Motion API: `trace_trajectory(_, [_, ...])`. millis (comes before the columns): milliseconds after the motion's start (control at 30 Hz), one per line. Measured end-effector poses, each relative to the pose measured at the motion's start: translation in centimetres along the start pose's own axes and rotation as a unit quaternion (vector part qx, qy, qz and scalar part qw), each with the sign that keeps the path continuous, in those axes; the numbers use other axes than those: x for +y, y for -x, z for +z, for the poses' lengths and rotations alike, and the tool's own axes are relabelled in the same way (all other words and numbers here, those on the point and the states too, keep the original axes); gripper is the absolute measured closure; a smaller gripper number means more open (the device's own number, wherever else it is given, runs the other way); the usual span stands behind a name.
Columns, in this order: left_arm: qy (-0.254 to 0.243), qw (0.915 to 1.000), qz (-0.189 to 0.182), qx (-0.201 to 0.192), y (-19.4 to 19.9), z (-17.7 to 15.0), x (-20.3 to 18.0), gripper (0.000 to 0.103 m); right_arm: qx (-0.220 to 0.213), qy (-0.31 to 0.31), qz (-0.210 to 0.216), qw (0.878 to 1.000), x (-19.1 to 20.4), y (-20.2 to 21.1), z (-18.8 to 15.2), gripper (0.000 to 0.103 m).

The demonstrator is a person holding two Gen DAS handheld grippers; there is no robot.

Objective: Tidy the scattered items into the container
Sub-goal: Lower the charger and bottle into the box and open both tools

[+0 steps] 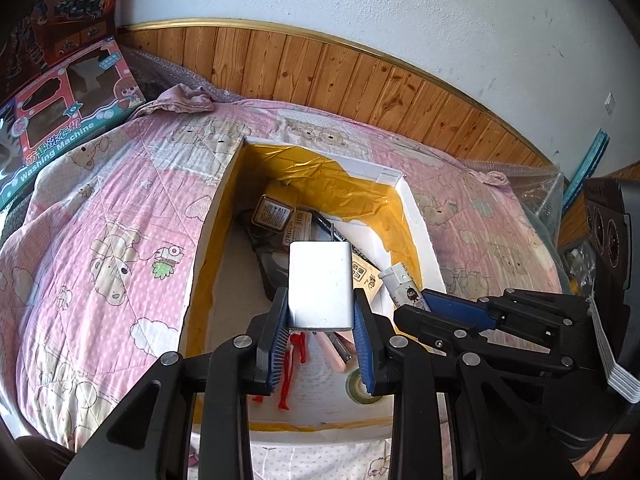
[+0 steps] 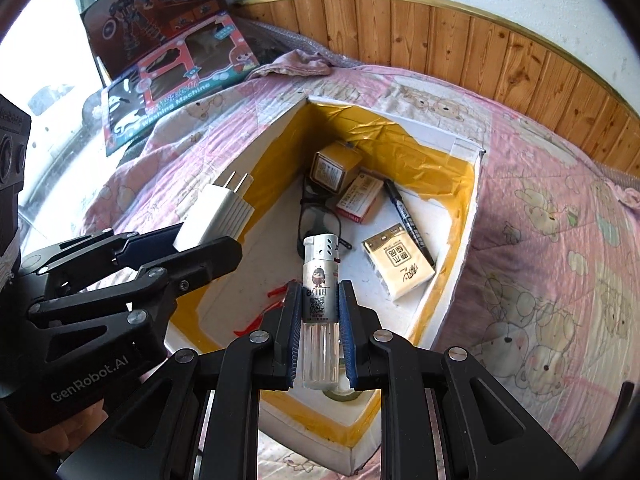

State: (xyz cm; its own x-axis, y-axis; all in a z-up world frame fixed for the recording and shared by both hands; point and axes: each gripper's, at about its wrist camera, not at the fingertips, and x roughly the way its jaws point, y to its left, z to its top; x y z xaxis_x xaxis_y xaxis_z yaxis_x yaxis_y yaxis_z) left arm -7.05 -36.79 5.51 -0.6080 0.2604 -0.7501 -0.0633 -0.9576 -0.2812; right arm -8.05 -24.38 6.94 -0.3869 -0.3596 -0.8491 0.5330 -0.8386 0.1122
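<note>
Item one: a white foam box [image 2: 464, 240], its inner walls patched with yellow tape, sitting on a pink bear-print quilt [image 1: 100, 216] spread over a bed against a wood-panelled wall [image 1: 360, 80]. Item two: the left gripper [image 1: 322, 316], blue-padded fingers closed on a white plug charger [image 1: 320, 284], held above the open box; from the right wrist view the same charger [image 2: 216, 216] shows two metal prongs pointing up and away, just over the box's left wall. Item three: the right gripper [image 2: 320, 316], fingers clamped on a lighter [image 2: 320, 280] with a clear lower body, a printed label and a perforated metal cap, upright over the near half of the box. Inside the box: a small yellow carton [image 2: 334, 166] at the far end, a red-and-white packet [image 2: 358, 198] beside it, a black marker pen [image 2: 408, 220] lying along the right side, a tissue pack [image 2: 400, 264] near the pen, black-framed glasses [image 2: 316, 220] on the floor, red plastic clips [image 1: 296, 356] toward the near end, and a roll of tape [image 1: 362, 390] in the near corner. Beyond the quilt, at the far left: two toy boxes [image 2: 176, 76], one marked "Washing Machine".
</note>
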Motion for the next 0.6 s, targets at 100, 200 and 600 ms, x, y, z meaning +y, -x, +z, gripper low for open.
trace_trajectory(100, [0.0, 0.9999, 0.005, 0.01, -1.0, -0.1, 0.2, 0.072, 0.009, 0.002, -0.005, 1.0, -0.3, -1.1, 0.2, 0.084])
trace_trajectory(200, [0.002, 0.9998, 0.008, 0.018, -1.9, -0.1, 0.6, 0.072, 0.015, 0.005, -0.009, 1.0, -0.3, -1.8, 0.4, 0.084])
trace_trajectory(600, [0.01, 0.9989, 0.039, 0.022, -2.2, -0.7, 1.9, 0.06, 0.006, -0.001, -0.018, 1.0, -1.0, -1.6, 0.4, 0.054])
